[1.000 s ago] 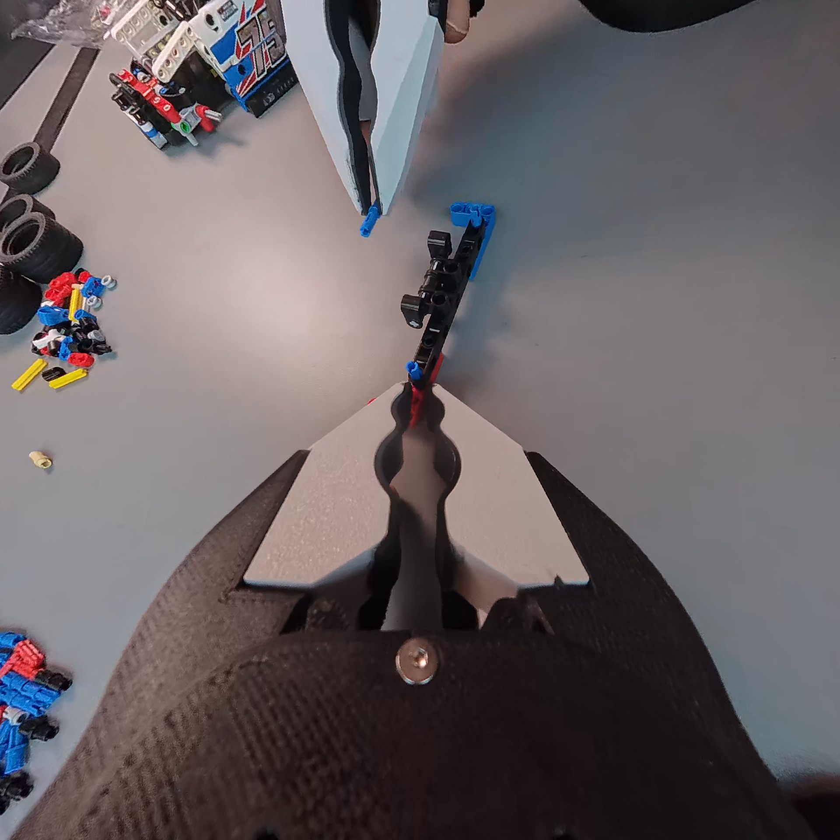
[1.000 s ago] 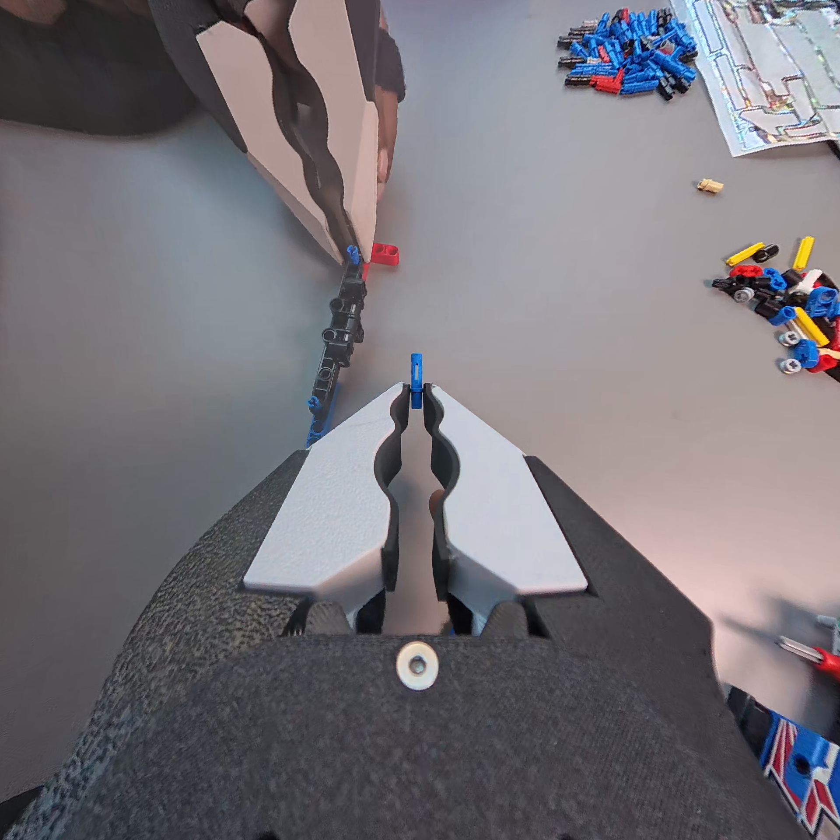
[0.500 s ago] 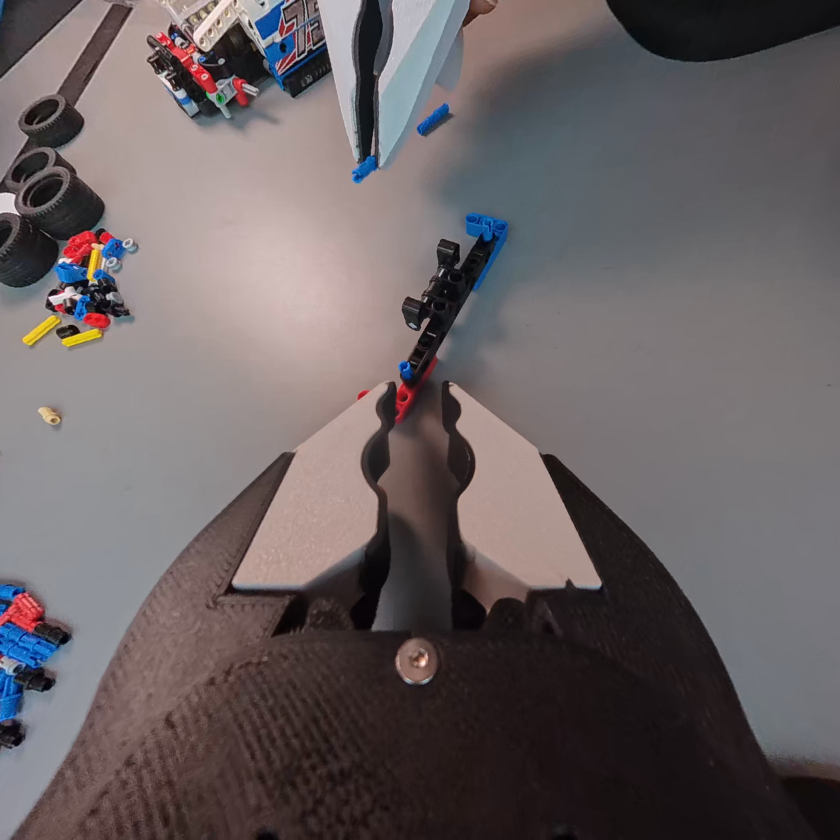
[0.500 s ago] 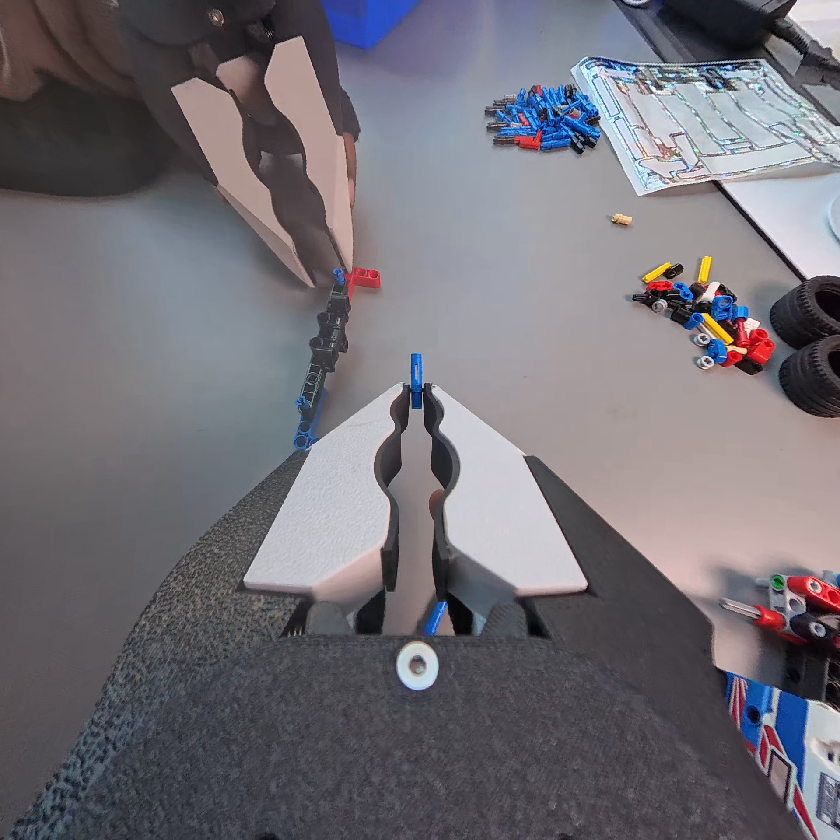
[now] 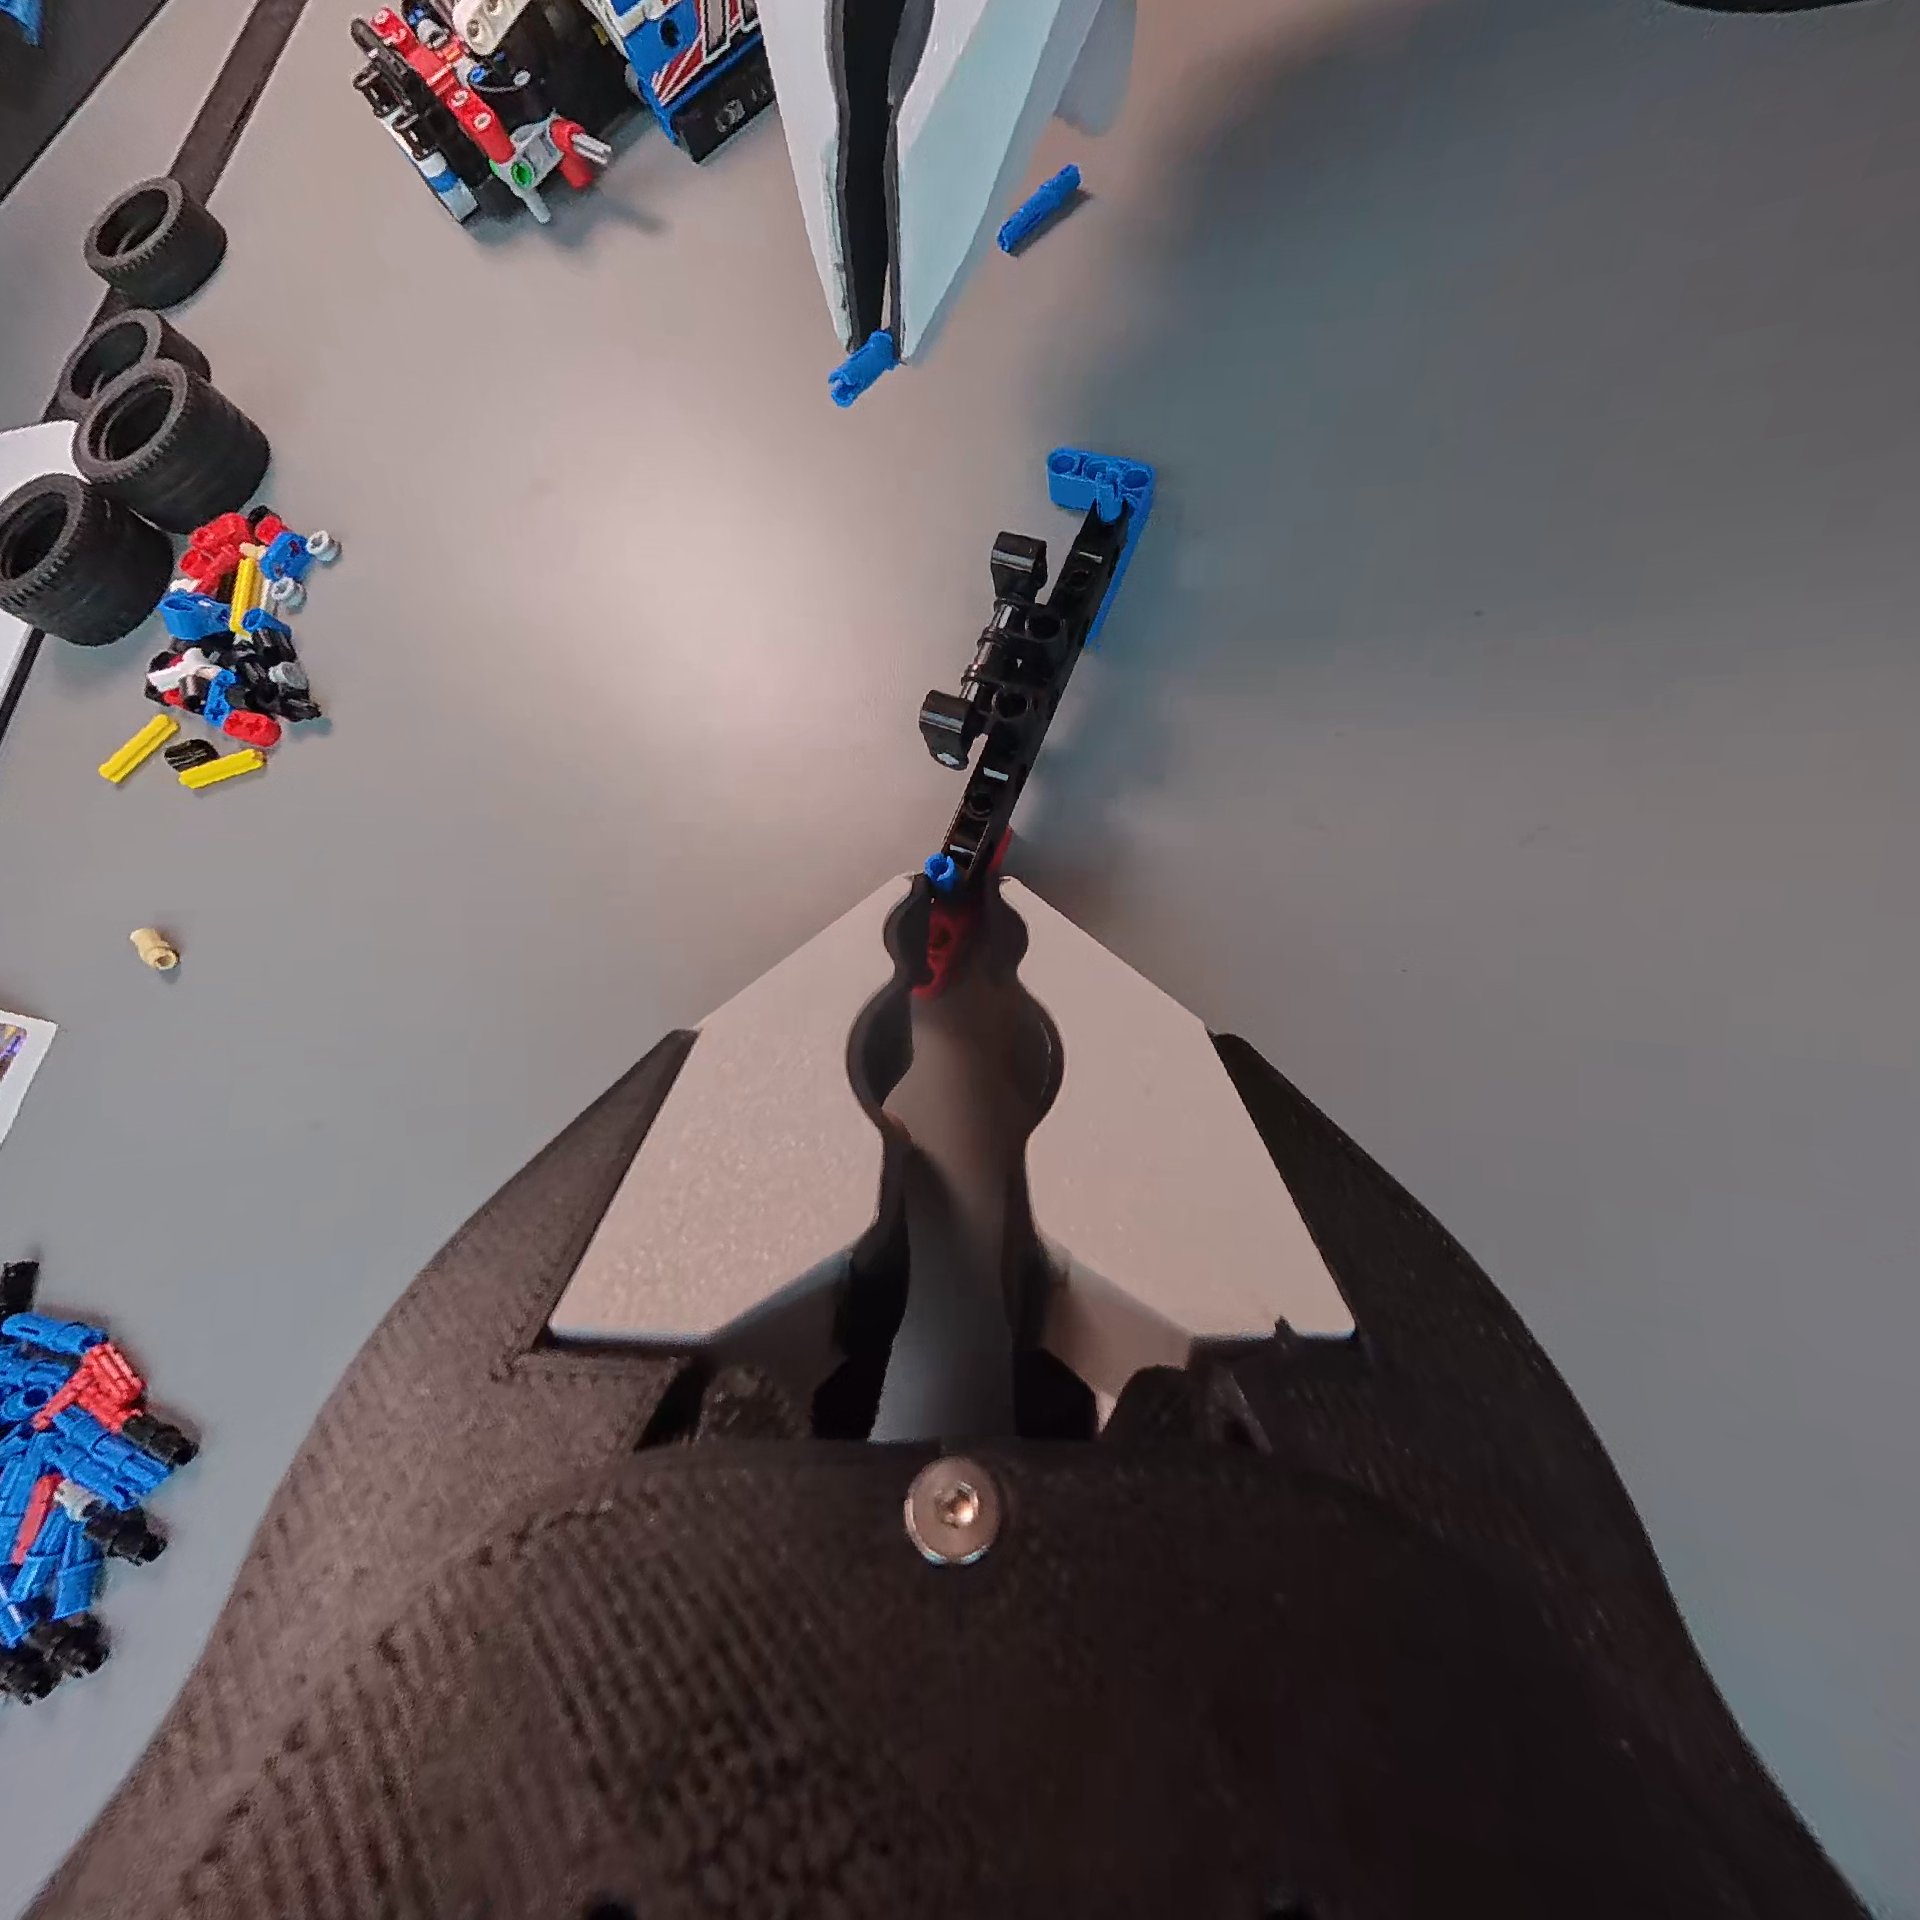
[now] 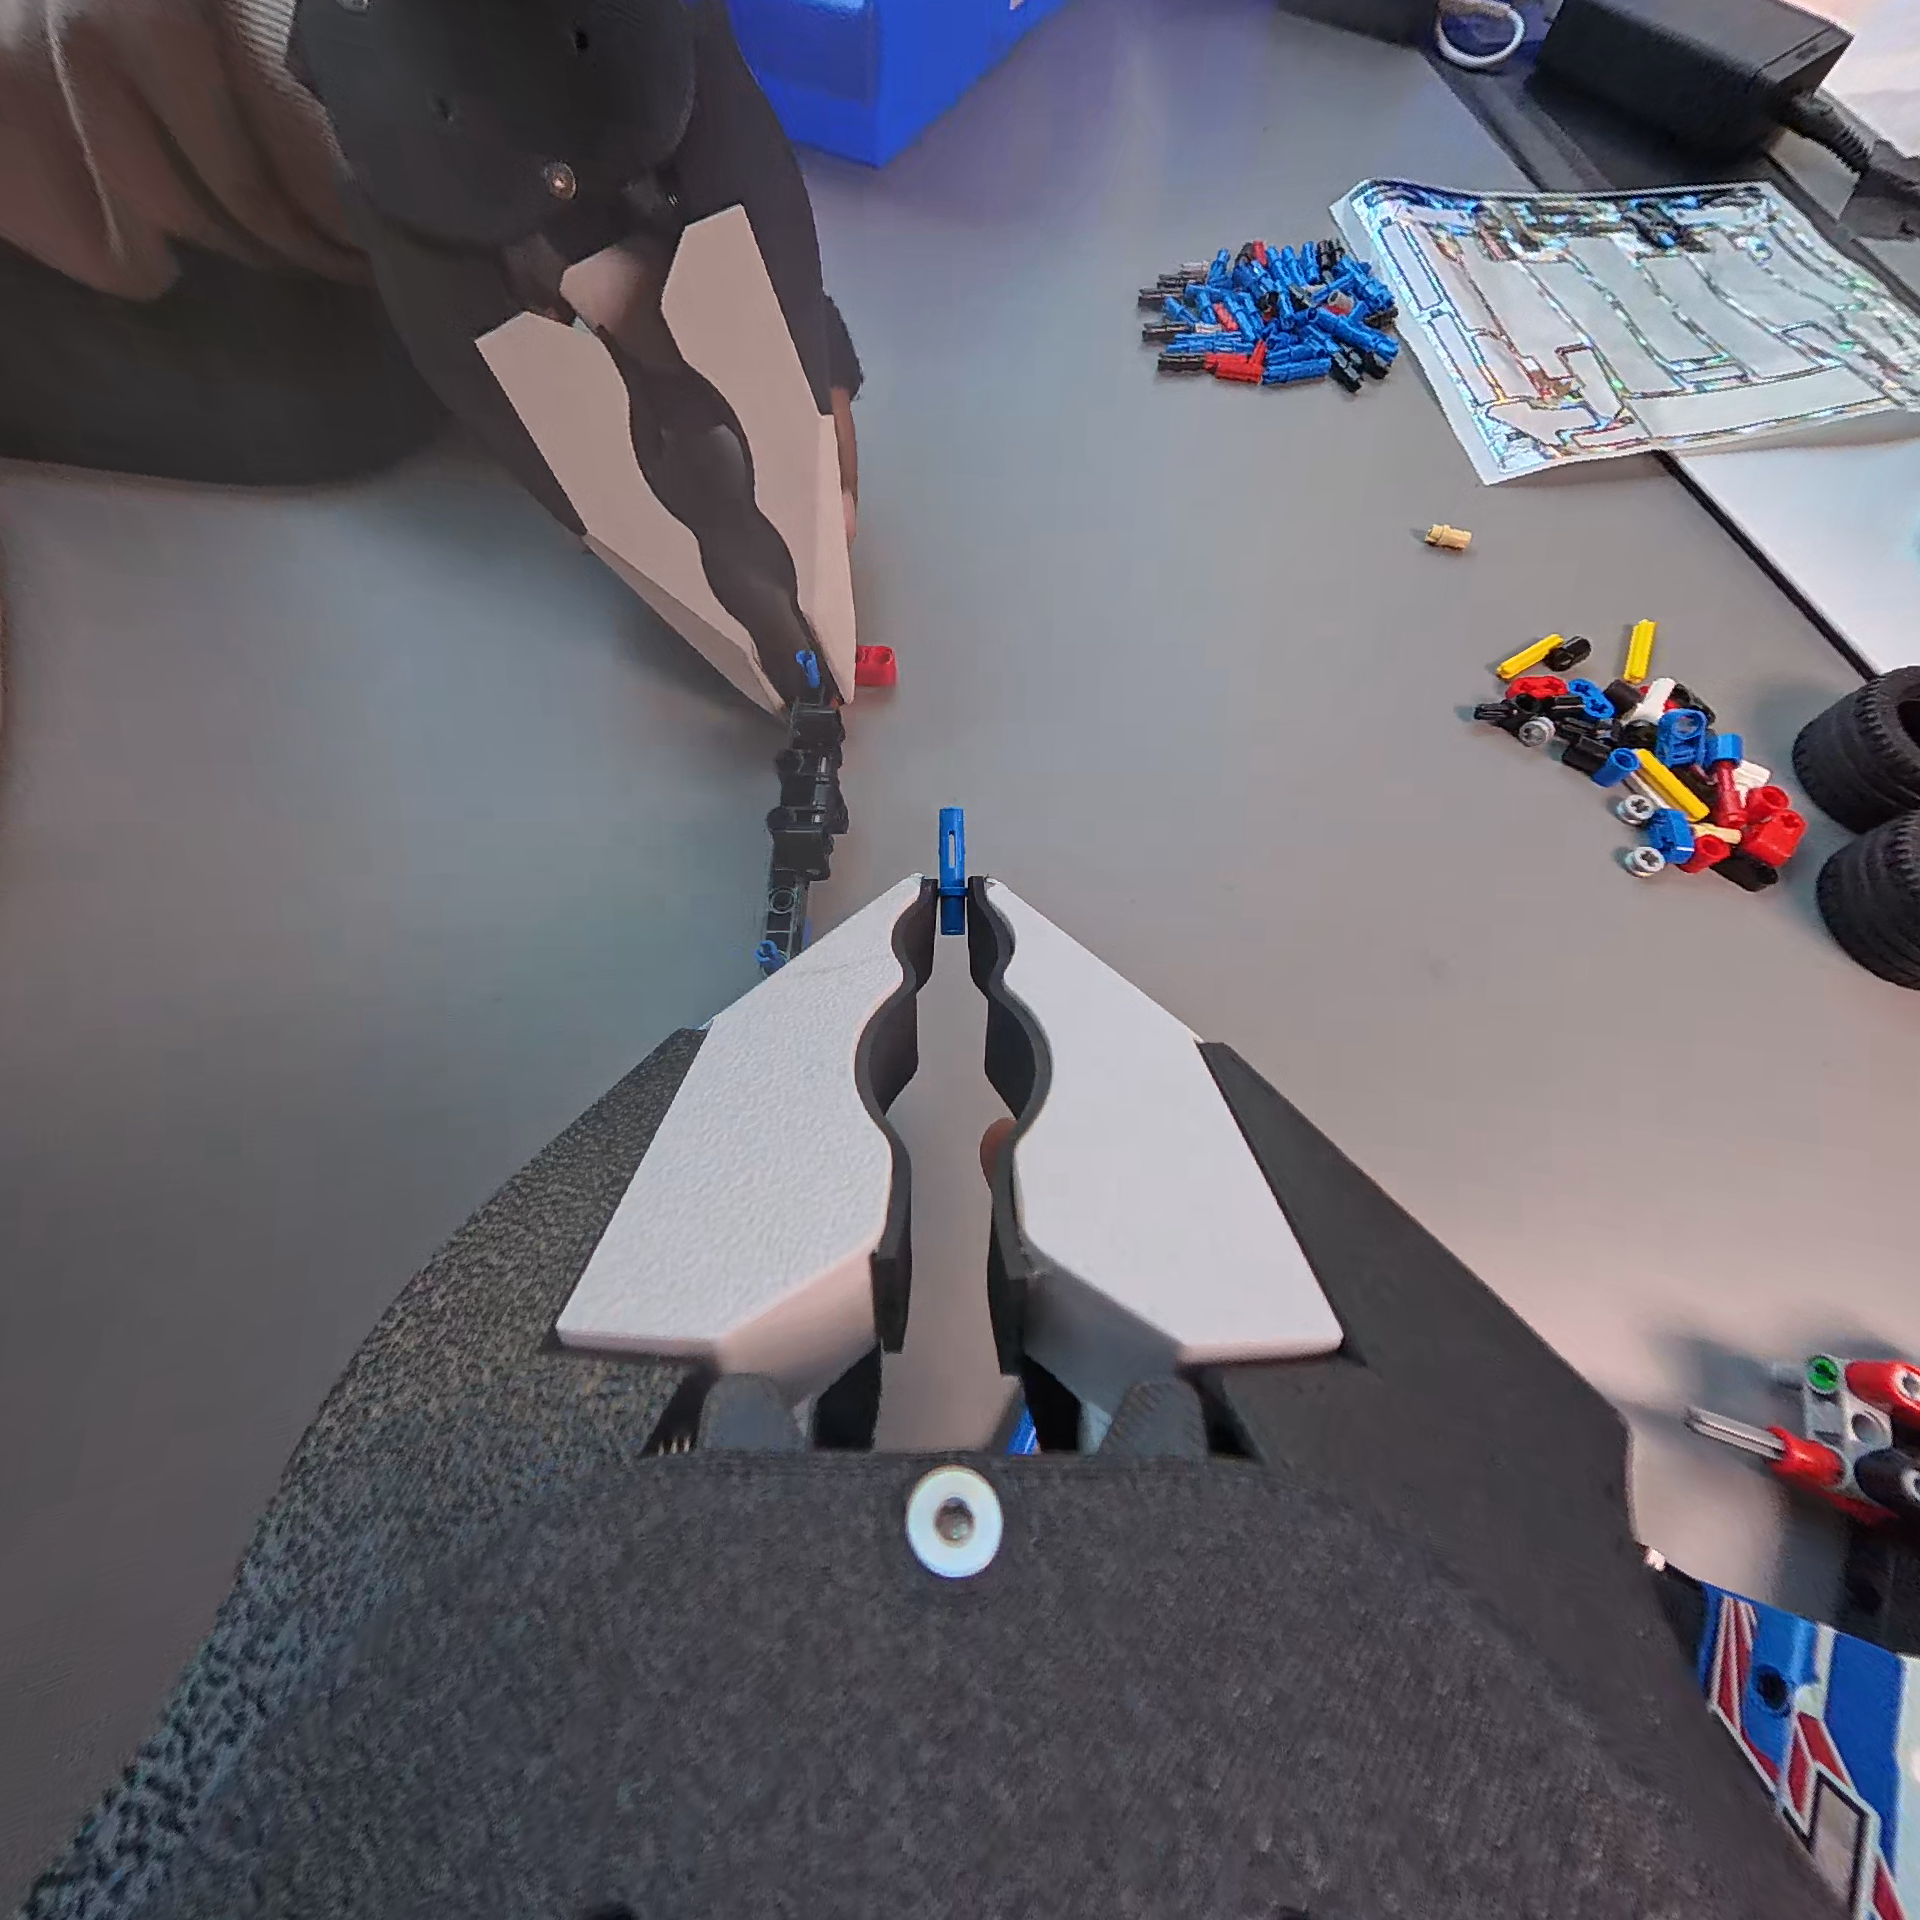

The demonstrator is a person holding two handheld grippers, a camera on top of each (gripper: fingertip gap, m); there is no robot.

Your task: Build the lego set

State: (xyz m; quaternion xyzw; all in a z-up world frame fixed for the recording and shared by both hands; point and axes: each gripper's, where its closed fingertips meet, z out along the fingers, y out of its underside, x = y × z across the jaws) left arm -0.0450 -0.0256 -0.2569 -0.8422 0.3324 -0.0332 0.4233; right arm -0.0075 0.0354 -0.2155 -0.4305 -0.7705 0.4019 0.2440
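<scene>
Left tongs (image 5: 954,883) closed on the red end piece (image 5: 943,951) of the long black beam assembly (image 5: 1013,691), gripping it at its near end. Beam assembly stretched across the grey counter (image 5: 1507,727), away from those tongs, capped at the far end by a blue angled piece (image 5: 1096,480), with a small blue pin (image 5: 940,865) showing at the gripped end. Right tongs (image 6: 950,885) clamped on a blue pin (image 6: 950,852) pointing forward out of the tips, held beside the far end of the beam assembly but apart from it. In the left wrist view, right tongs (image 5: 878,348) above the beam assembly's far end, to its left. A loose blue connector (image 5: 1039,208) beyond the beam assembly, near the right tongs. Left of the beam assembly, well apart: a mixed heap of small pieces (image 5: 234,644), black tyres (image 5: 135,488), a single tan piece (image 5: 156,948). Further beyond, a partly built blue, white and red car (image 5: 582,94). In the right wrist view, right of the beam assembly: a pile of blue, black and red pins (image 6: 1273,317) and a sticker sheet (image 6: 1642,322) beside it.
</scene>
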